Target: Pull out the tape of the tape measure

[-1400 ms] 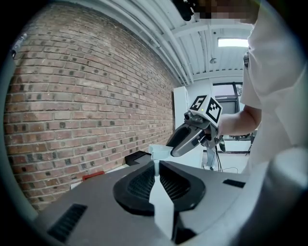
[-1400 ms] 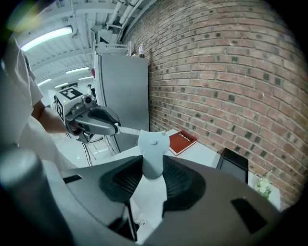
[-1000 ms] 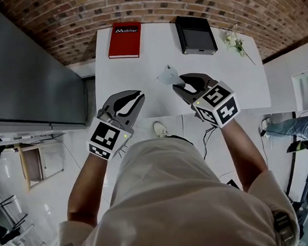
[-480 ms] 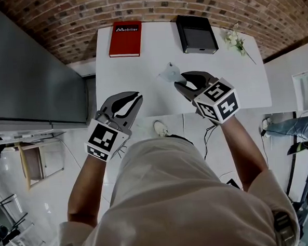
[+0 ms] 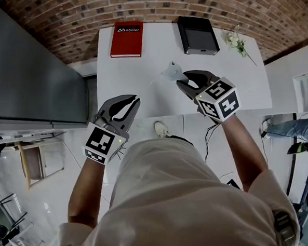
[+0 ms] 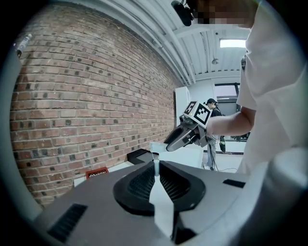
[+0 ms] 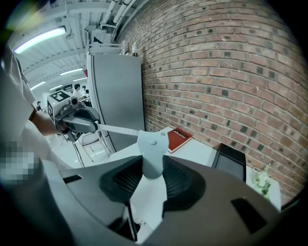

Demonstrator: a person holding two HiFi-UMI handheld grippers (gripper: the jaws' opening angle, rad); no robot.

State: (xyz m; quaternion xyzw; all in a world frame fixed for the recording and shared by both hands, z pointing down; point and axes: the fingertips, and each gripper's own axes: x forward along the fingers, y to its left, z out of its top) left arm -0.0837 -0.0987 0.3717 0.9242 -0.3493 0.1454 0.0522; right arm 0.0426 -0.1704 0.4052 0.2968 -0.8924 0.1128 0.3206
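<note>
More tape [image 7: 115, 128] shows: left gripper [image 5: 136, 98], pinching it, moved away from right gripper [image 5: 181, 80] holding tape measure [image 5: 170, 72].

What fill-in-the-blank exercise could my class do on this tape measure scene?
1. The left gripper is shut on the end of the ____.
2. The right gripper holds the tape measure case over the ____ table.
3. The book on the table is ____.
Missing words: tape; white; red.
</note>
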